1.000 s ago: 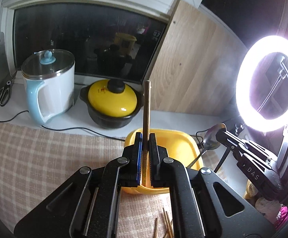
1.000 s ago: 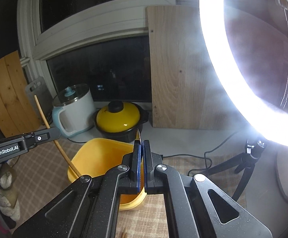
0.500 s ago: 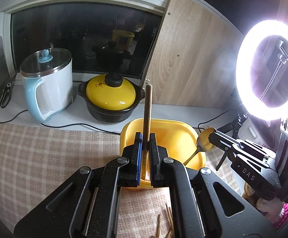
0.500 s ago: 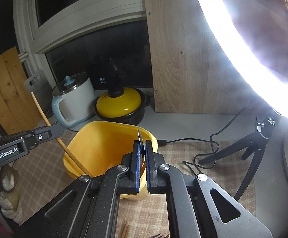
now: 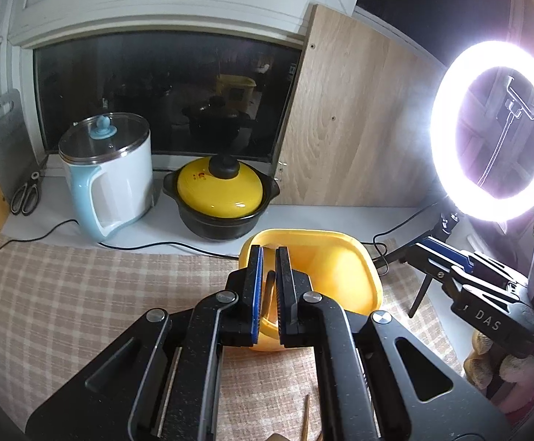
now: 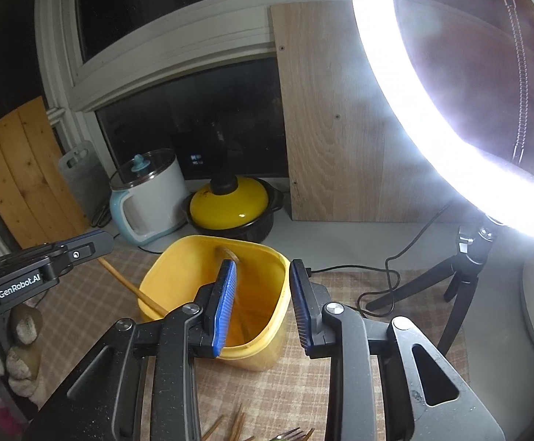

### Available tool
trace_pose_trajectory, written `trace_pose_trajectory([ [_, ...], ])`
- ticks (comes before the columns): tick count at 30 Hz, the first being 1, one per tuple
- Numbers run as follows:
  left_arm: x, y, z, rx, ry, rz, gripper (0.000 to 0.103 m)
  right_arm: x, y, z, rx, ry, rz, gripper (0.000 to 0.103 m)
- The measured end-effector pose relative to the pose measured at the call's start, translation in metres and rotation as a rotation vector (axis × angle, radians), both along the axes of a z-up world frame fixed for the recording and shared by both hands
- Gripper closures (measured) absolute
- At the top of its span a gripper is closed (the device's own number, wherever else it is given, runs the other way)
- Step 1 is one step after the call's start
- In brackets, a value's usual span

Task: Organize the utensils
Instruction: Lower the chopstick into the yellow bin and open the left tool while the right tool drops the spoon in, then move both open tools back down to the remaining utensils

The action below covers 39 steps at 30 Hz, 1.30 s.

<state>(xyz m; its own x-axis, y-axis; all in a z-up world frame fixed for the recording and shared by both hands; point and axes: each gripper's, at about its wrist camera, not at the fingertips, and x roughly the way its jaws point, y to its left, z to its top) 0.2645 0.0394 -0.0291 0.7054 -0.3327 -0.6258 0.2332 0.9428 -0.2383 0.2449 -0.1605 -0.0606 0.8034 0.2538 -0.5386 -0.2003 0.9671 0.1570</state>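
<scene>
A yellow bin stands on the checked cloth in front of both grippers. My left gripper is shut on the upper end of a wooden stick, which slants down into the bin's near left corner. My right gripper hangs over the bin's right half with its jaws opening and nothing pressed between the pads. A blurred spoon shows inside the bin, just beyond the left pad.
A white and blue kettle and a yellow-lidded black pot stand behind the bin on the sill. A ring light on a tripod stands at the right with a cable. Loose sticks and a fork lie near me.
The right jaws have parted and the spoon they held is now in the bin. The wooden stick no longer sticks up above the left jaws; its top sits low between them.
</scene>
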Motion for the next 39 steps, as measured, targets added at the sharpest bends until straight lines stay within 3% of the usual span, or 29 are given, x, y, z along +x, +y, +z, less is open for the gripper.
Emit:
trace_pose_trajectory([
  [2,-0.003,0.000,0.002,0.003,-0.005,-0.001,0.099,-0.004,-0.002,0.001,0.009,-0.001,0.000,0.073],
  [5,-0.008,0.001,0.006,0.003,-0.011,0.002,0.099,-0.010,-0.005,0.003,0.020,-0.010,0.000,0.062],
  [9,-0.016,0.000,0.010,0.021,-0.021,0.003,0.099,-0.018,-0.009,0.006,0.030,-0.012,0.008,0.061],
  [12,-0.022,-0.002,0.012,0.039,-0.024,0.002,0.099,-0.022,-0.013,0.005,0.041,0.003,0.022,0.051],
  [17,-0.038,-0.002,0.013,0.041,-0.025,-0.024,0.099,-0.038,-0.023,0.002,0.023,0.000,0.006,0.048],
  [21,-0.050,-0.002,0.008,0.053,-0.003,-0.041,0.099,-0.049,-0.032,-0.003,0.014,0.027,0.031,0.035],
  [32,-0.076,-0.005,-0.020,0.057,0.107,-0.083,0.099,-0.077,-0.065,-0.030,0.080,0.092,0.027,0.027],
  [39,-0.094,-0.019,-0.045,0.055,0.195,-0.155,0.097,-0.077,-0.072,-0.065,0.093,0.219,0.044,0.027],
])
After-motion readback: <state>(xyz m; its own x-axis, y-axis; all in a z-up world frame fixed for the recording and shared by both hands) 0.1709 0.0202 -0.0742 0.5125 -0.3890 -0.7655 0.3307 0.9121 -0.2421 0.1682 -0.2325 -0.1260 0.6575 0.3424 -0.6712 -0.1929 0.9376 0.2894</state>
